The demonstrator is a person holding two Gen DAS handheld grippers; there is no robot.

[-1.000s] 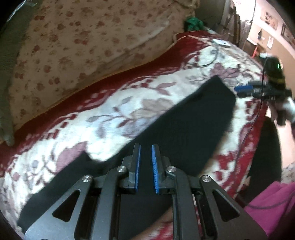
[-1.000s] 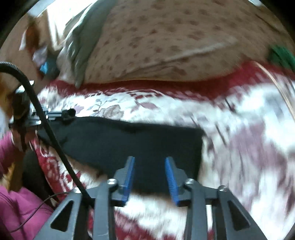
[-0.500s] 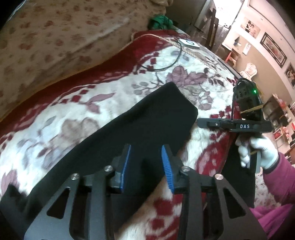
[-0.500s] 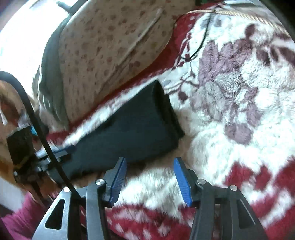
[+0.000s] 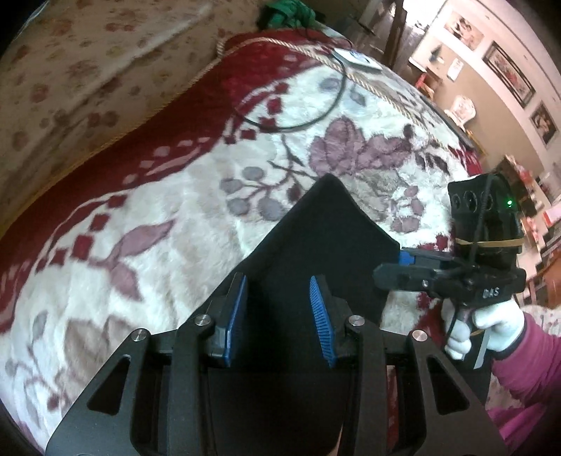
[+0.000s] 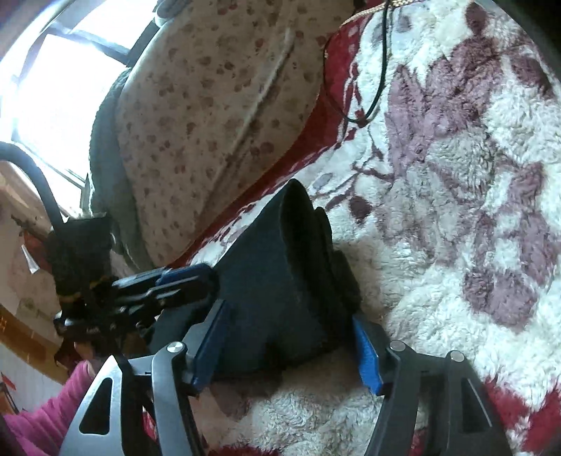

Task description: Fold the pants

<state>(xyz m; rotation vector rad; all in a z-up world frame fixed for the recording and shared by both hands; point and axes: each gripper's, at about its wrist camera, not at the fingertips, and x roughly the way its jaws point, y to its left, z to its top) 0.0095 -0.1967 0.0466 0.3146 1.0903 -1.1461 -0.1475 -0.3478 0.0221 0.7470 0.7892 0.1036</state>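
Note:
Black pants (image 5: 315, 238) lie in a long strip on the floral blanket (image 5: 182, 224); they also show in the right wrist view (image 6: 273, 280). My left gripper (image 5: 278, 305) is open, its blue pads hovering over the strip near its end, empty. My right gripper (image 6: 285, 343) is open wide, its pads straddling the pants' end edge, not closed on it. In the left wrist view my right gripper (image 5: 392, 270) sits at the right corner of the pants' end. In the right wrist view my left gripper (image 6: 207, 280) is at the pants' left side.
A flowered cushion (image 5: 70, 70) runs along the back of the bed. A black cable (image 5: 315, 112) and a white device (image 5: 356, 63) lie on the blanket beyond the pants. A green item (image 5: 287, 14) sits at the far end. Room furniture and wall pictures are at right.
Both grippers have moved to the pants' end. The left jaws opened from nearly shut; the right jaws opened wider and now straddle the end edge.

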